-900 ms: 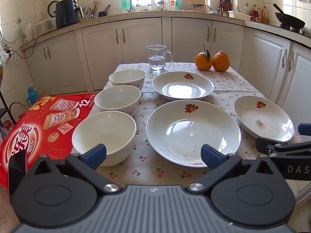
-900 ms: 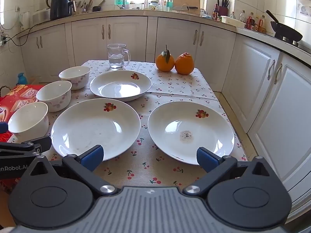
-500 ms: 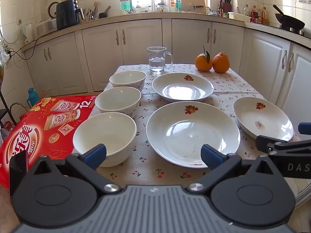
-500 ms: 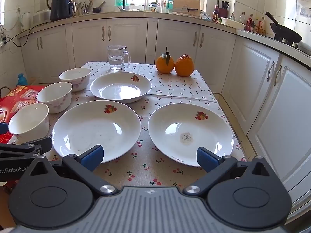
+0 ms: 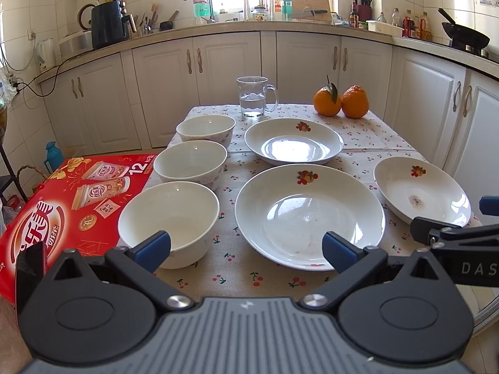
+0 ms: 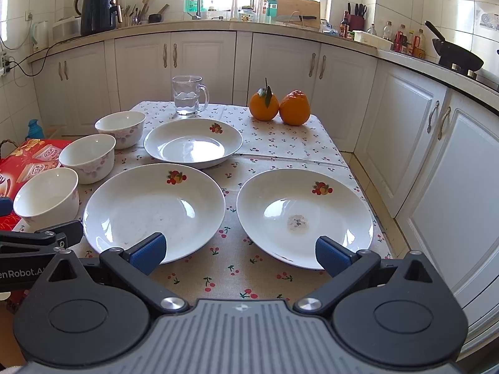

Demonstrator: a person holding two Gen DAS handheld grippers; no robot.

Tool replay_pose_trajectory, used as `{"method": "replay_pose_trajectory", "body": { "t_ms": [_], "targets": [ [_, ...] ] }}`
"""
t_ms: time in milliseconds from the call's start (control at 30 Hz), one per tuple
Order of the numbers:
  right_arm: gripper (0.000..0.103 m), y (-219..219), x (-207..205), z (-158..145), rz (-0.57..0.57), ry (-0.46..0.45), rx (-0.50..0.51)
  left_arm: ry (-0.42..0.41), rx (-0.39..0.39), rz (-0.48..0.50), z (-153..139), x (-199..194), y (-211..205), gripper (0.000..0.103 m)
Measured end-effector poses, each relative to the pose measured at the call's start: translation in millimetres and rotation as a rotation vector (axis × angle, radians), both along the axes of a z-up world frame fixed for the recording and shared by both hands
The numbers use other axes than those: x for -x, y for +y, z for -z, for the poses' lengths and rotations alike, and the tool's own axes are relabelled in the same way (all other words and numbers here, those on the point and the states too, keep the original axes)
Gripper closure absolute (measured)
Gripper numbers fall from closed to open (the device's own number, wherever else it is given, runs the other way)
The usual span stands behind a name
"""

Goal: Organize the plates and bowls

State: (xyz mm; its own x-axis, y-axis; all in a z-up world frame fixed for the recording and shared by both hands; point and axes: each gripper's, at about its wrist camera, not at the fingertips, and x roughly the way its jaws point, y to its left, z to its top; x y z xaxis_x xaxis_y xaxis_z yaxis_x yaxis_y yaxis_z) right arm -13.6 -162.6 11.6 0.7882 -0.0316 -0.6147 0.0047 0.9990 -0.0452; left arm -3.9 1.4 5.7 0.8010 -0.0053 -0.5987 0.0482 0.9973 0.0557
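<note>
Blue-padded left tool [image 5: 246, 251] and right tool [image 6: 238, 251], both wide, empty, level before the plates [image 5: 308, 216].

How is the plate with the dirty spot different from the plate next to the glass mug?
The near right plate has a grey-brown smudge in its middle; the far plate by the mug looks clean and shiny. The smudged plate lies closest to the right gripper; the far plate lies beyond. Both are white with a fruit picture.

The right hand-held gripper [image 6: 239, 251] hangs spread wide and empty before two plates [image 6: 154, 210] [image 6: 304, 216] on the cloth.
</note>
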Motion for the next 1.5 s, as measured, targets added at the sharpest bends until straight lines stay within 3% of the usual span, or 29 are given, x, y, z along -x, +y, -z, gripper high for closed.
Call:
{"method": "replay_pose_trajectory", "body": {
  "t_ms": [1500],
  "targets": [
    [0.0,0.7,1.3,-4.6,-0.002,-0.011,0.009,0.001,0.006,-0.009,-1.9,1.9,1.3,0.001]
  ]
}}
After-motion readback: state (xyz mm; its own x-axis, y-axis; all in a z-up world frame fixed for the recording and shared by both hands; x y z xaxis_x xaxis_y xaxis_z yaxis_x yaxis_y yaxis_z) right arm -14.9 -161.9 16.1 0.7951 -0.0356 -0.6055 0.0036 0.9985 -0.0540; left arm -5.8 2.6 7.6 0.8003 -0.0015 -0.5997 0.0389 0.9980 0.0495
